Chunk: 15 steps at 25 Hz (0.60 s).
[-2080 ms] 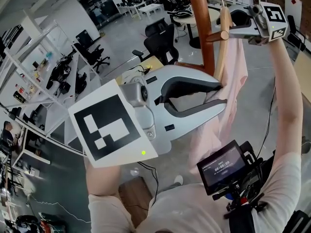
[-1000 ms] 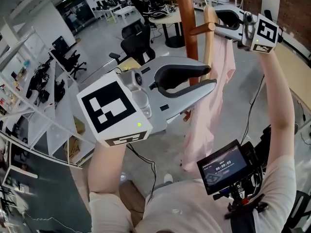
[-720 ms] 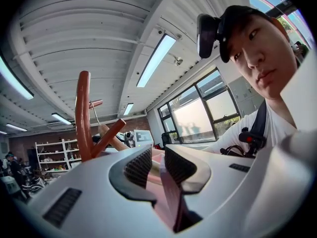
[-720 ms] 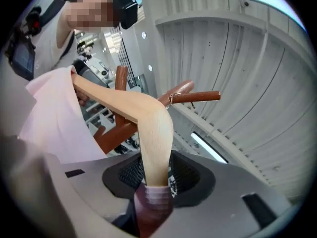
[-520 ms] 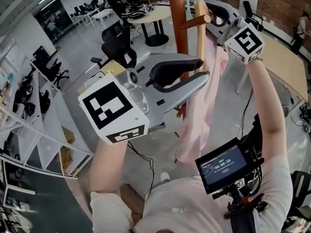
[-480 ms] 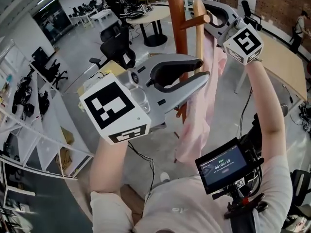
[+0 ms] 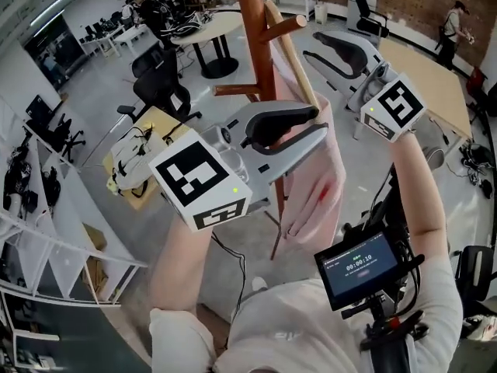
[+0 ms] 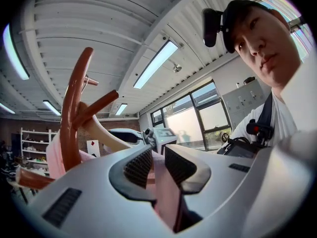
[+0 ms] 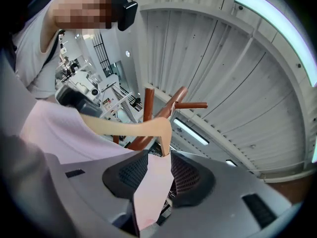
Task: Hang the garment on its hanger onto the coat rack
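While I watch the head view, the left gripper [image 7: 317, 123] sits at frame centre, its jaws pinching the pale pink cloth garment [image 7: 311, 196], which hangs just right of centre. Further up and right, the right gripper [image 7: 314, 47] also pinches this cloth, just beside the pale wooden hanger [image 7: 291, 57]. Behind them, at upper centre, the hanger crosses a peg of the reddish-brown wooden coat rack [image 7: 255, 45].

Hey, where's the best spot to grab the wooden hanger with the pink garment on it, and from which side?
Probably take the wooden hanger by its bare upper arm, above where the pink garment drapes, approaching from the side away from the coat rack. That arm is a long, narrow bar tilted up toward the pegs, so jaws closing across its thickness should seat well.
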### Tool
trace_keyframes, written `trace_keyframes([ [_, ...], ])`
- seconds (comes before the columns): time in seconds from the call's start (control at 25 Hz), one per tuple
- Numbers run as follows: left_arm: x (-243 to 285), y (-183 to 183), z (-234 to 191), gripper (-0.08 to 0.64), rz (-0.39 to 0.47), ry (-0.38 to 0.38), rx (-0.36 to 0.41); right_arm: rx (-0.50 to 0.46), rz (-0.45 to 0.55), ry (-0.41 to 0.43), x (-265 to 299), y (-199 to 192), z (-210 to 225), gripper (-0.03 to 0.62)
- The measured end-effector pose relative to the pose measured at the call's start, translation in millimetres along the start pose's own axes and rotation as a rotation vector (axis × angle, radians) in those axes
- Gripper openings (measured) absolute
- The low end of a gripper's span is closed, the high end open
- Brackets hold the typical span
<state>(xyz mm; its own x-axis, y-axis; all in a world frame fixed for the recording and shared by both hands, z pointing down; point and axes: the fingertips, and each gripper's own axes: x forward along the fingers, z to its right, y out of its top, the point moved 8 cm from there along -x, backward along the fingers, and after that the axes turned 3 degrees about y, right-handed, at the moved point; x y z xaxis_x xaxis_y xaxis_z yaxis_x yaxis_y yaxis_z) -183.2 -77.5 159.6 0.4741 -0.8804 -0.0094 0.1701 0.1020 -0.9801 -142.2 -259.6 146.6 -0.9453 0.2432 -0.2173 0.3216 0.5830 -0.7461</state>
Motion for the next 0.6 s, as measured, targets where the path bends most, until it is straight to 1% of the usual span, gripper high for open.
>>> trace_keyframes([
  [0.12, 5.2, -10.7, 1.5, 0.089, 0.03, -0.034, -0.045, 0.023, -0.009, -0.025, -25.3, 14.6, -17.4, 0.13],
  [0.28, 14.9, -35.9, 0.5, 0.089, 0.021, -0.061, -0.094, 0.1, -0.009, -0.06, -55.6, 21.2, -40.7, 0.13],
  [0.48, 23.2, -73.1, -2.6, 0.089, 0.026, -0.089, -0.179, 0.178, -0.061, -0.165, -90.0, 8.9, -58.5, 0.13],
  [0.6, 25.2, -95.4, -2.0, 0.089, 0.039, -0.102, -0.231, 0.204, -0.097, -0.235, -115.1, 2.1, -68.6, 0.13],
])
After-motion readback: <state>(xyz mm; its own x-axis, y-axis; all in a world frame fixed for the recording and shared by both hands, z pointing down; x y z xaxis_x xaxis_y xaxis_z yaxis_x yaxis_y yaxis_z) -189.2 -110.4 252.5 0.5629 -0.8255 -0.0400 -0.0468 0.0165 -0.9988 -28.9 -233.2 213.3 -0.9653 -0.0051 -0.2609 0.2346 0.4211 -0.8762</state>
